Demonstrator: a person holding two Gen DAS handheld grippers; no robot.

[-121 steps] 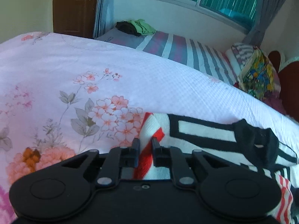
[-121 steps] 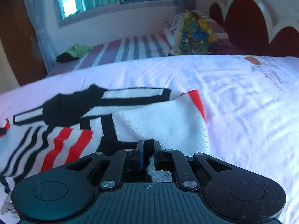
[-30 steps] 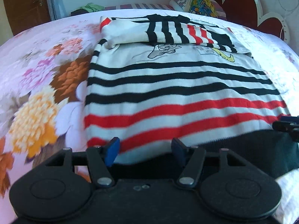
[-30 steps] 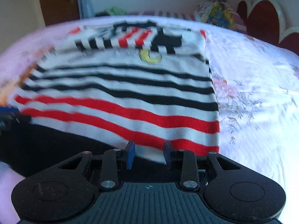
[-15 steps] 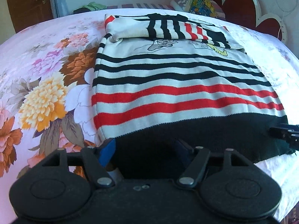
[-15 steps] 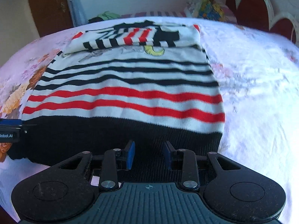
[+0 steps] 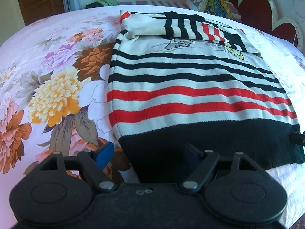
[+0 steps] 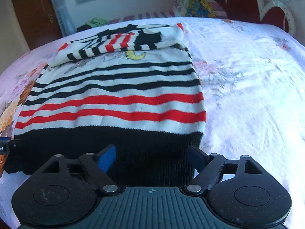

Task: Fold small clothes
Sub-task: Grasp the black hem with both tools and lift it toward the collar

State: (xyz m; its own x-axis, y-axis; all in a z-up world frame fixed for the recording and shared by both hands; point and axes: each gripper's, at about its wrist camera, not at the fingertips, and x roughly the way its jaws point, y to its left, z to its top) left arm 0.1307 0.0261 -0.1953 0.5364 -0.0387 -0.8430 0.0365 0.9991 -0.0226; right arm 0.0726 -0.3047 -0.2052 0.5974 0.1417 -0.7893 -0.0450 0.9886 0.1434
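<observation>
Now we had both claws, left (image 7: 147,152) and right (image 8: 152,155), just opening wide over the sweater (image 7: 190,87) hem, bare bedsheet (image 8: 257,95) beside them.

The right hand-held gripper (image 8: 151,157) has just spread its jaws wide over the black hem of the striped sweater (image 8: 118,95), which lies flat ahead on the bed (image 8: 247,87).

Both wrist cams low, near, share sweater (image 7: 190,87).
</observation>
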